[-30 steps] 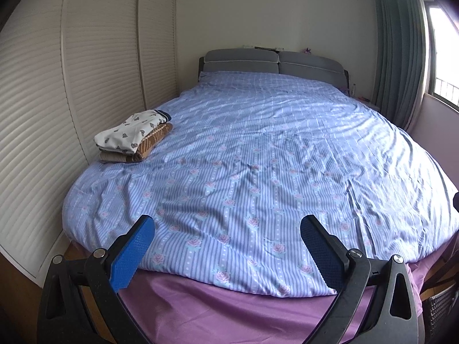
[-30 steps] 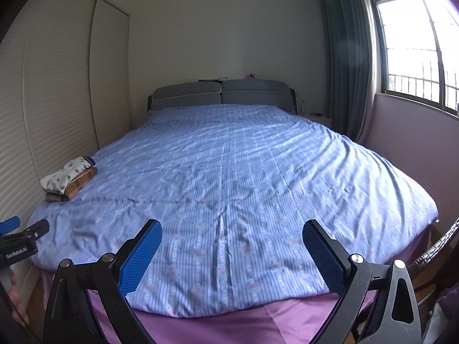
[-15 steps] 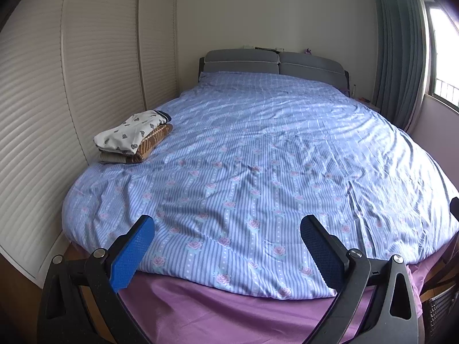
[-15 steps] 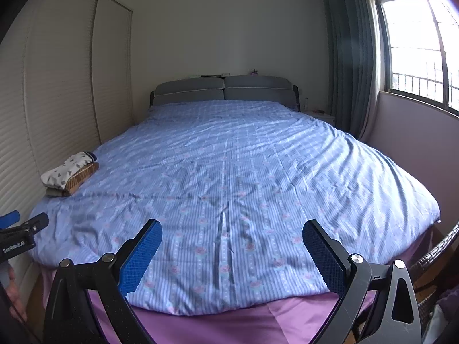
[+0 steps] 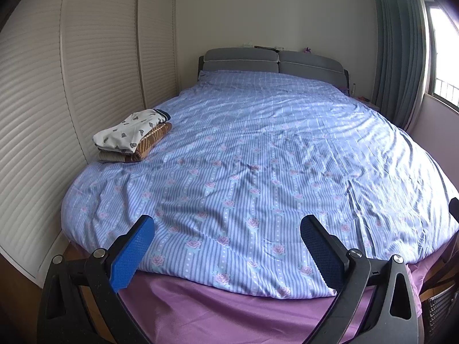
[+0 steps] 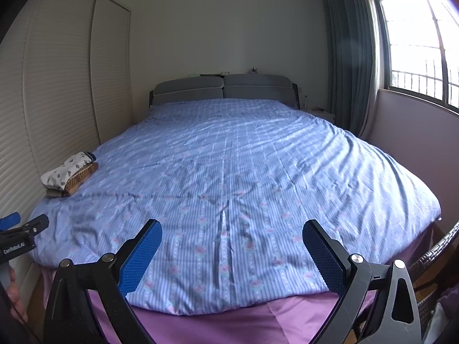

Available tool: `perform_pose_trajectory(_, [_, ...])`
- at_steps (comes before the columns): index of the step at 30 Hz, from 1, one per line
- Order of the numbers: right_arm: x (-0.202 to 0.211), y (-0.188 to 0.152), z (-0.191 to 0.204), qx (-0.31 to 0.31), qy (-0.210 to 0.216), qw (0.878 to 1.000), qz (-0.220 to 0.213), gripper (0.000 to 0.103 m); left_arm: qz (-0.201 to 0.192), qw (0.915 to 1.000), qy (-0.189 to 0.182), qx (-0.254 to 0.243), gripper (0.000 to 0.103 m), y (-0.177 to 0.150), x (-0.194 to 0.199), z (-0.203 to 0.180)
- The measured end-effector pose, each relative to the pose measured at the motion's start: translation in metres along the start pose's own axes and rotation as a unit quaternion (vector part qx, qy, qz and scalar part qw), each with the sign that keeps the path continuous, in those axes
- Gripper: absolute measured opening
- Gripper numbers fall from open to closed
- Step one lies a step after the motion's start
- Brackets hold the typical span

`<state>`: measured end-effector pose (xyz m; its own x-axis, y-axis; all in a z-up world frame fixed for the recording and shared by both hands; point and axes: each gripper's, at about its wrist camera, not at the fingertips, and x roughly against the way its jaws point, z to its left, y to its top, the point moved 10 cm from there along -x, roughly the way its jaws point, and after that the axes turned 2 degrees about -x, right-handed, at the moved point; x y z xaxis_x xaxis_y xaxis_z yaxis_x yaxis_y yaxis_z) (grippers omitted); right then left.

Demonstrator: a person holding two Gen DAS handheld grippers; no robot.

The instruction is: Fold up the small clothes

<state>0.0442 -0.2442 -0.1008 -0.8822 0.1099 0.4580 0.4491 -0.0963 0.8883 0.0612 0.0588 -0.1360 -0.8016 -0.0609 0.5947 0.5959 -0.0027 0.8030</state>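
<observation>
A small stack of folded clothes (image 5: 132,136) lies on the bed's left edge: a white patterned piece on top, a brown one and a grey one under it. It also shows in the right wrist view (image 6: 68,173). My left gripper (image 5: 226,250) is open and empty, held off the foot of the bed. My right gripper (image 6: 231,253) is open and empty too, also off the foot. The left gripper shows at the right wrist view's left edge (image 6: 20,233).
The bed (image 5: 258,157) has a blue striped floral cover over a purple sheet (image 5: 229,309). White louvred wardrobe doors (image 5: 57,86) run along the left. A grey headboard (image 6: 223,89), grey curtains (image 6: 347,57), a window and a wicker piece (image 6: 436,250) at right.
Both views have drawn back slightly from the bed and the right wrist view has tilted down a little. The clothes stack has not moved. Both grippers stay open.
</observation>
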Motion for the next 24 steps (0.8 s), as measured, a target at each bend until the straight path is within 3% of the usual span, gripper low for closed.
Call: perform_pose_trajectory(24, [0.0001, -0.0020, 0.0021, -0.001, -0.002, 1.000, 0.000, 0.099, -0.002, 1.0000, 0.000, 0.000, 0.103, 0.0000, 0.0010, -0.0009])
